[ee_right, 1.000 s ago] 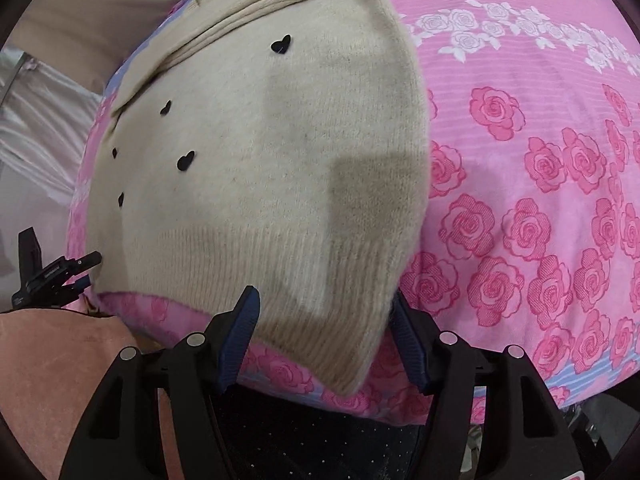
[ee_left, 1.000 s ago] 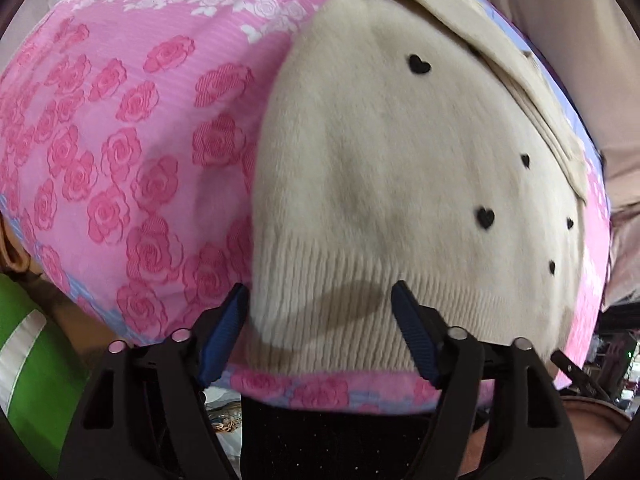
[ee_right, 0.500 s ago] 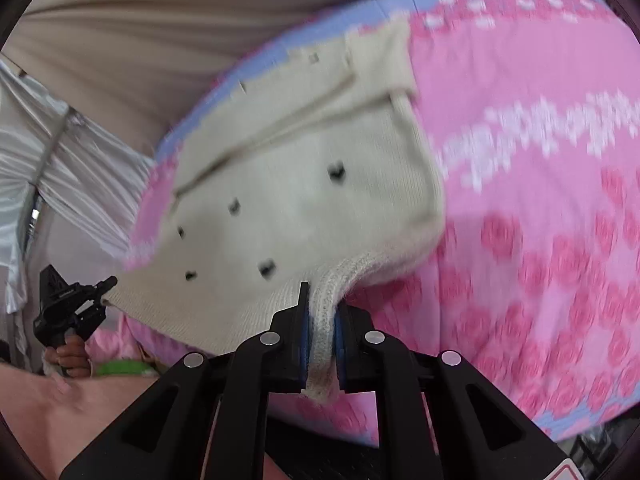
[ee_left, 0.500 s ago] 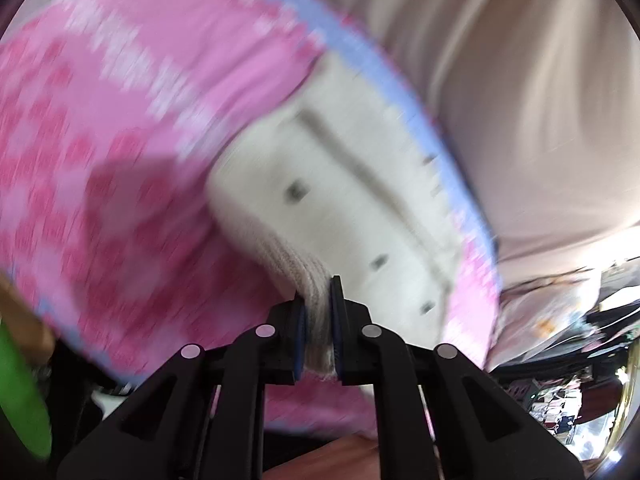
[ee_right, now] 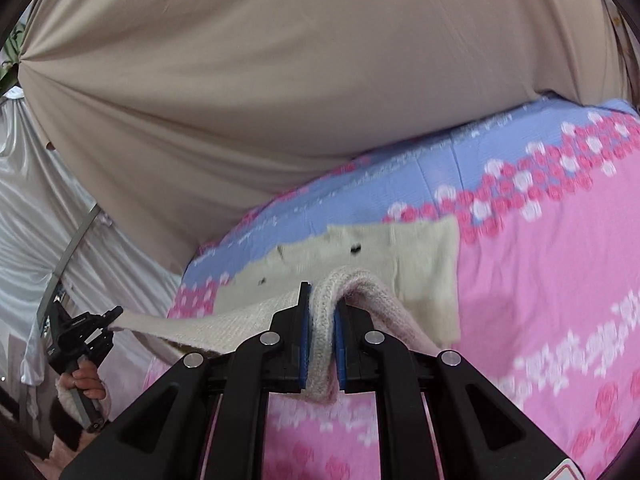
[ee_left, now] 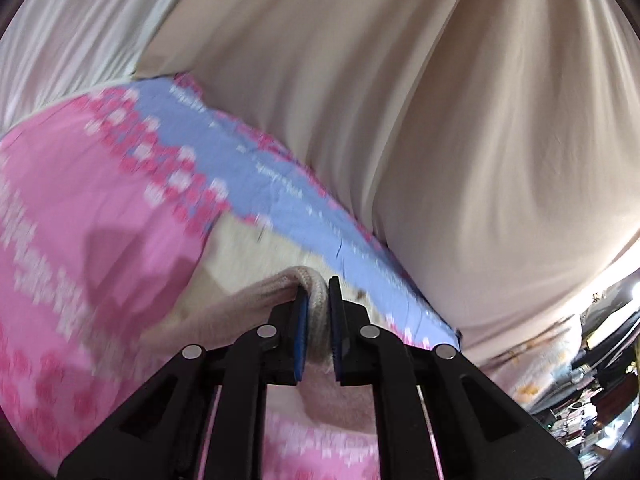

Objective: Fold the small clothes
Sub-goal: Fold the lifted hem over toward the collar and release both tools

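Gripping sweater [ee_right: 420, 248] hem, apparently raised.

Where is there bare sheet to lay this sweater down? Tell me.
Free: the pink sheet right of the sweater, running to the picture's right edge, and the pink stretch left of the sweater in the left wrist view. Crowded: the blue border along the far edge, where the sweater lies, with a beige curtain behind.
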